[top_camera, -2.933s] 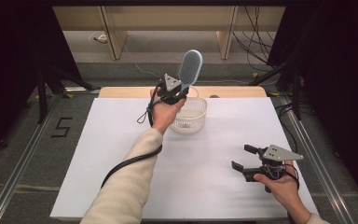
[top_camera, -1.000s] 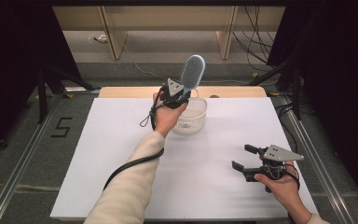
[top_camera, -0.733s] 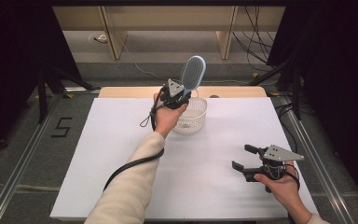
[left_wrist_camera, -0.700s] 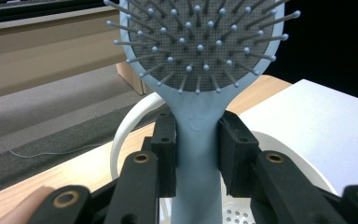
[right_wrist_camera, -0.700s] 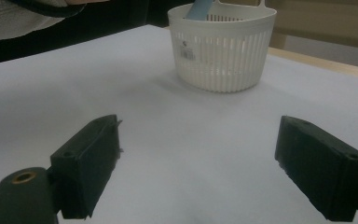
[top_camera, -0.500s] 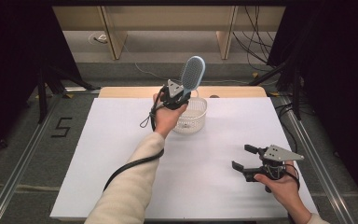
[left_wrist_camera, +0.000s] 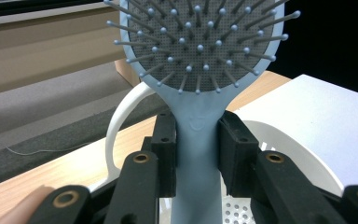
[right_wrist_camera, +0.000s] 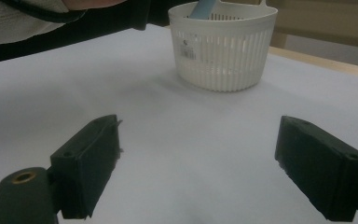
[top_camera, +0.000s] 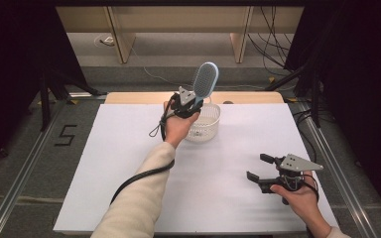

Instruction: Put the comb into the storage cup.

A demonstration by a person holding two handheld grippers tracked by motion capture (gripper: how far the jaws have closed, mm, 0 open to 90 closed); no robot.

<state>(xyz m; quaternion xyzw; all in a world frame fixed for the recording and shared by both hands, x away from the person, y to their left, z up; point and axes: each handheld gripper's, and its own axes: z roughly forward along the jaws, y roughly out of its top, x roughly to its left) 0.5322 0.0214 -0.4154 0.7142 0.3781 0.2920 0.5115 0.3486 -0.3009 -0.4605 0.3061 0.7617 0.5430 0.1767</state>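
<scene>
We take this for a lab recording station rather than a home: the desk [top_camera: 129,163] wears a plain white sheet, black curtains [top_camera: 15,74] close off both sides, cables [top_camera: 273,39] trail over the grey floor [top_camera: 30,148] at the far end, and a taped "5" [top_camera: 65,135] marks the left.

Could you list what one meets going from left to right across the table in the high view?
Left gripper → hairbrush → basket → right gripper. The brush and basket overlap a little, so their order goes by their middles.
</scene>
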